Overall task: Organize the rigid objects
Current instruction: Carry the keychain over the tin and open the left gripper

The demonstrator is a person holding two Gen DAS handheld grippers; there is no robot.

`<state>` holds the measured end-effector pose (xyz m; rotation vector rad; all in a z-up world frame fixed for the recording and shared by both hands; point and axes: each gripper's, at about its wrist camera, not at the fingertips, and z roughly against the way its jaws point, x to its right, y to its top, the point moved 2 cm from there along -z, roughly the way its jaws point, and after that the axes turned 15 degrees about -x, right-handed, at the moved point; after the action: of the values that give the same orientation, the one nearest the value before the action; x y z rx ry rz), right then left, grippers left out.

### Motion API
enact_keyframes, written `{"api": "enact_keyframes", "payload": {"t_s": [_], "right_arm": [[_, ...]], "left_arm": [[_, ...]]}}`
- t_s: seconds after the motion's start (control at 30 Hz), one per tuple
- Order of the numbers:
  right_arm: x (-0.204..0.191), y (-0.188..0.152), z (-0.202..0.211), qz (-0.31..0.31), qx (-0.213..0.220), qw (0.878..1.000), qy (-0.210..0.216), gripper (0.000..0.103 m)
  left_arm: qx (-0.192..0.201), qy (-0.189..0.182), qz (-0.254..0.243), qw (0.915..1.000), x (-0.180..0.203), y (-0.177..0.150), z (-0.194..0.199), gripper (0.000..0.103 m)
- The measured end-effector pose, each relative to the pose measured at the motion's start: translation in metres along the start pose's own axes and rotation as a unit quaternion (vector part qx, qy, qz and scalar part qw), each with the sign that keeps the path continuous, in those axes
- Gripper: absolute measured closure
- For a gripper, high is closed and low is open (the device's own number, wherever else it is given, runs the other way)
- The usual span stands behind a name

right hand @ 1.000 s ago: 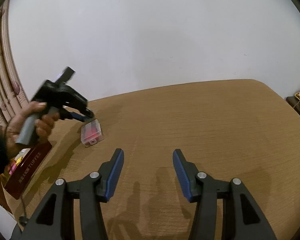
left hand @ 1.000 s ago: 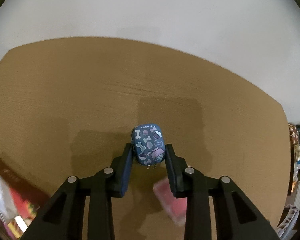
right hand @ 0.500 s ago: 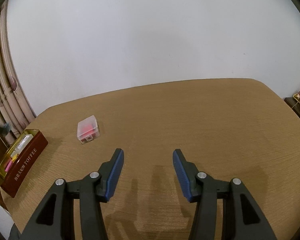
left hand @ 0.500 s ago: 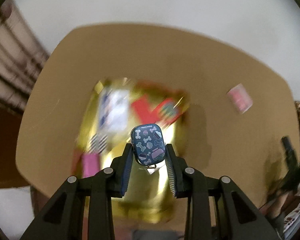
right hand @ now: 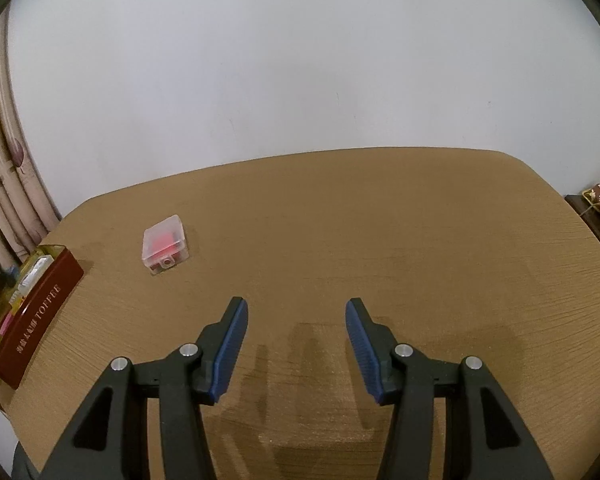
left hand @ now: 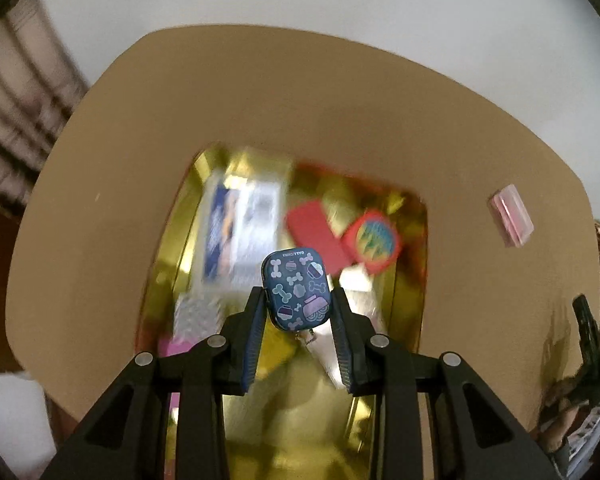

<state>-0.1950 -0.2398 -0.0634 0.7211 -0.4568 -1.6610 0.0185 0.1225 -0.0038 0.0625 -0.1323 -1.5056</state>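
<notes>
"TOFFEE" stands in pale letters on the dark red tin (right hand: 36, 320) at the frame's left edge. The characters before it are too small to read. The print on the blue pouch (left hand: 298, 288) is unreadable.

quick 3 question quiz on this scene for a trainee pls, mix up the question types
1. True or false: the left gripper is empty.
2. What lies on the table outside the tin?
   A. a clear plastic box with red inside
   B. a mug
   C. a pair of scissors
3. Fill in: the right gripper is ____, with nothing between its fingers.

Key
1. False. It is shut on a small blue case printed with bones, held above the gold inside of the open tin.
2. A, the clear plastic box.
3. open
</notes>
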Motion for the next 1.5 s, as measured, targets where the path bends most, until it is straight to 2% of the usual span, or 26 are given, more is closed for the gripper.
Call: {"api": "enact_keyframes", "payload": {"t_s": [0.13,0.23,0.43,0.63,0.8,0.9,1.03,1.17,1.37,1.43,1.5], "right_arm": [[-0.001,0.001,-0.003,0.002,-0.002,1.0,-0.001,0.051],[-0.002,0.001,-0.004,0.001,-0.003,1.0,-0.002,0.051],[-0.001,0.002,-0.005,0.003,-0.006,1.0,-0.002,0.051],[-0.001,0.002,-0.006,0.004,-0.006,1.0,-0.001,0.051],[-0.002,0.002,-0.006,0.004,-0.009,1.0,-0.003,0.051],[-0.002,0.003,-0.008,0.005,-0.012,1.0,-0.007,0.051],[-0.003,0.005,-0.013,0.008,-0.018,1.0,-0.011,0.051],[-0.004,0.007,-0.017,0.009,-0.023,1.0,-0.013,0.051],[-0.004,0.007,-0.021,0.012,-0.031,0.999,-0.013,0.051],[-0.005,0.008,-0.022,0.013,-0.033,0.999,-0.014,0.051],[-0.005,0.007,-0.022,0.014,-0.033,0.999,-0.014,0.051]], "left_arm": [[-0.016,-0.01,0.01,0.9998,0.007,0.035,-0.021,0.074],[-0.023,-0.027,0.023,0.9991,0.011,0.049,-0.032,0.074],[-0.027,-0.04,0.042,0.9979,0.013,0.054,-0.044,0.075],[-0.017,-0.057,0.035,0.9976,0.006,0.032,-0.024,0.076],[-0.016,-0.06,0.005,0.998,-0.003,-0.018,-0.002,0.076],[-0.037,-0.045,-0.011,0.9982,-0.01,-0.047,-0.006,0.076],[-0.077,-0.037,-0.022,0.9961,-0.011,-0.069,-0.031,0.076],[-0.097,-0.04,0.0,0.9945,-0.01,-0.071,-0.054,0.076],[-0.08,-0.077,0.023,0.9936,-0.017,-0.058,-0.05,0.076],[-0.073,-0.091,0.027,0.9928,-0.014,-0.053,-0.051,0.073],[-0.059,-0.104,0.027,0.9925,-0.014,-0.049,-0.05,0.061]]}}
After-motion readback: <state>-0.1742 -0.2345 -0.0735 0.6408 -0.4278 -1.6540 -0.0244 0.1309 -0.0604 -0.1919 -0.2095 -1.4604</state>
